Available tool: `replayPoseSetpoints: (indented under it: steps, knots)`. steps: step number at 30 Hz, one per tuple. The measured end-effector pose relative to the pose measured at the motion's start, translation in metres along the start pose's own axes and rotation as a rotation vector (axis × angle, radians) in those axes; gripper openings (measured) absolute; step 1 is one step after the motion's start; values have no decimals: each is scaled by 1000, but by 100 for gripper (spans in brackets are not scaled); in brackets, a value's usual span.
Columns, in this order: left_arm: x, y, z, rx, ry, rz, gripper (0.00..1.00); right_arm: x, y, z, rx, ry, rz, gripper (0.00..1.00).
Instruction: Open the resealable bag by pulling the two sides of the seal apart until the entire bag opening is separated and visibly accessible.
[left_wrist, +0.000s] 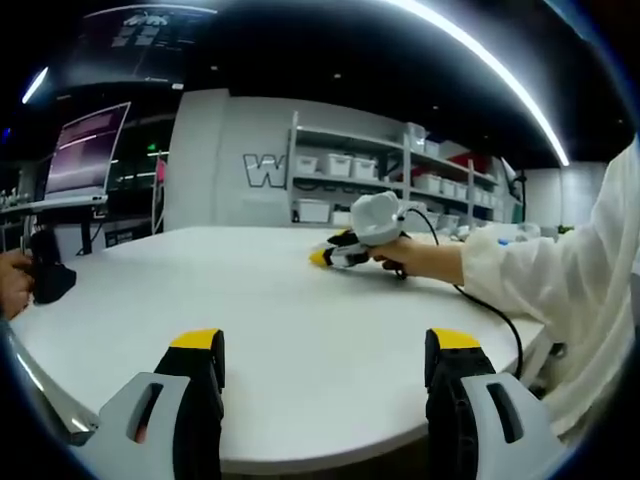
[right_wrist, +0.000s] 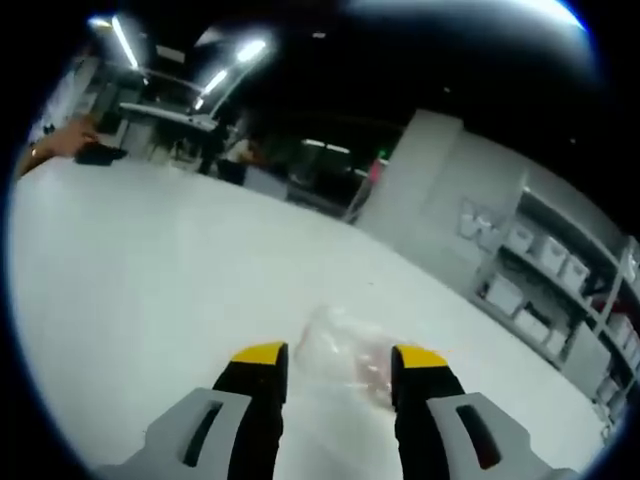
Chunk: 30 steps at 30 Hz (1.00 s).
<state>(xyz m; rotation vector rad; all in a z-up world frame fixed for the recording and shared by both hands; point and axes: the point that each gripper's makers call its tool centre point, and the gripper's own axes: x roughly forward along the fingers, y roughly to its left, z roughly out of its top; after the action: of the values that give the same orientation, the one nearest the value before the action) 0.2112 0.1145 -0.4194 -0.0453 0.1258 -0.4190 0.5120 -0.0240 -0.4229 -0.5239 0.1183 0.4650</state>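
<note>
We see a smooth, matt white round table (left_wrist: 300, 330). On it lies a clear, glossy, crinkled plastic resealable bag (right_wrist: 345, 362). Our left gripper (left_wrist: 327, 352) and right gripper (right_wrist: 331, 362) look like matt grey and black plastic with yellow tips. A white cloth sleeve (left_wrist: 560, 275) shows soft folds.

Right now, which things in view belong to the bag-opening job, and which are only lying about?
Belongs to the job:
- resealable bag, clear, lying on the white table just ahead of the right tool
- left tool, open, over bare table
- right tool, open

Just lying about:
- shelves with white bins
- monitor
- dark object in another person's hand at the table edge
</note>
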Motion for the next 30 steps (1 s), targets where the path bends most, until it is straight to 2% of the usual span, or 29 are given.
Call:
replayPoseSetpoints:
  steps: [21, 24, 27, 30]
  knots:
    - [0, 2, -1, 2, 2, -2, 81, 9, -1, -4, 36, -2, 3, 29]
    - [0, 2, -1, 2, 4, -3, 81, 9, 1, -4, 33, -1, 10, 22]
    - [-1, 2, -1, 0, 6, -3, 81, 9, 8, -4, 0, -5, 38, 9]
    - [-1, 3, -1, 1, 8, 0, 81, 8, 10, -2, -16, -7, 37, 6]
